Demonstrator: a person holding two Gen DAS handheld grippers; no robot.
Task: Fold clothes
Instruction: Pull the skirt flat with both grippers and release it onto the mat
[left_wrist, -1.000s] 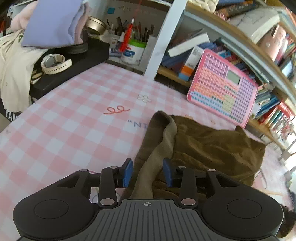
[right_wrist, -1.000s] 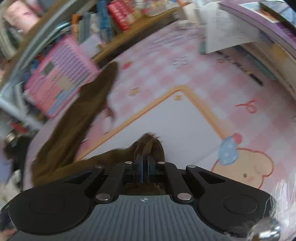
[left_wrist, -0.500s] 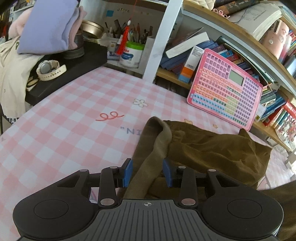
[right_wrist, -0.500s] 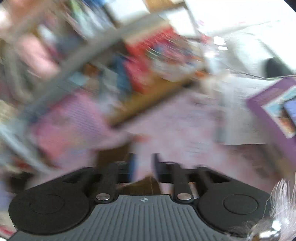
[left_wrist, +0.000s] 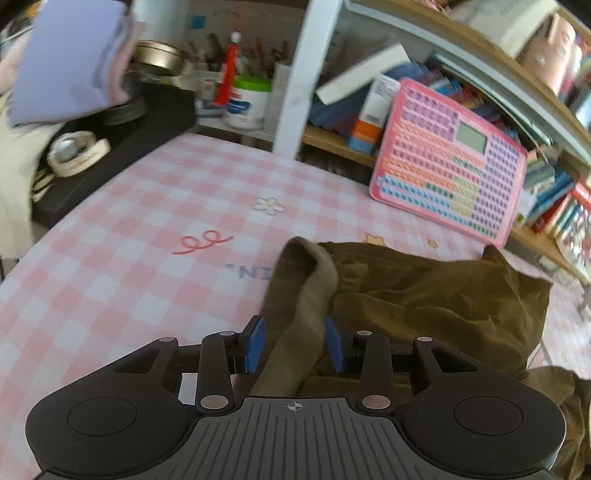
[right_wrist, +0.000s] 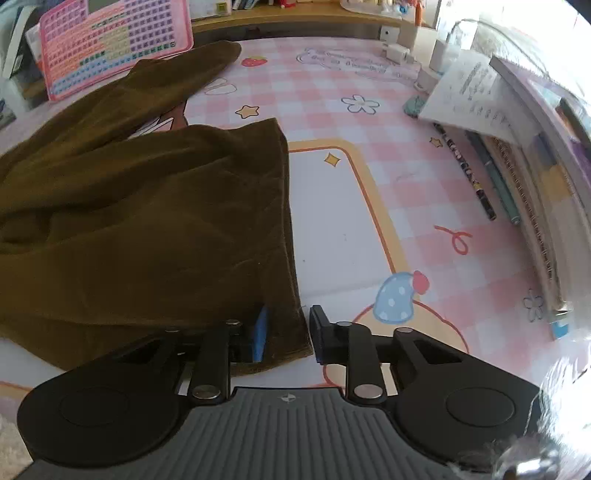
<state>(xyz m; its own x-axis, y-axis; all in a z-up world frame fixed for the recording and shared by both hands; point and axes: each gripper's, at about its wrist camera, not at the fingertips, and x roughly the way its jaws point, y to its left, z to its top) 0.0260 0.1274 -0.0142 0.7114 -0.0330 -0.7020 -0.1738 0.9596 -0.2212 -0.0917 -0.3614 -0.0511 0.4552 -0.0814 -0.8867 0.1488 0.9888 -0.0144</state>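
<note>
An olive-brown garment (right_wrist: 147, 221) lies partly folded on the pink checked table mat (right_wrist: 424, 206). In the right wrist view its near right corner lies between the blue pads of my right gripper (right_wrist: 286, 336), which is open. In the left wrist view the garment (left_wrist: 424, 295) is bunched, with a ribbed band (left_wrist: 303, 302) running up between the pads of my left gripper (left_wrist: 295, 345), which is open around it without pinching.
A pink keyboard toy (left_wrist: 450, 177) leans on the bookshelf behind the garment. A white post (left_wrist: 299, 74), a pen tub (left_wrist: 247, 103) and a black stand with a watch (left_wrist: 74, 155) stand at the left. Pens, notebooks and papers (right_wrist: 498, 177) line the right edge.
My right gripper has opened and let go of the garment corner, after swinging it across; the cloth now lies flat. My left gripper stays open around the ribbed band.
</note>
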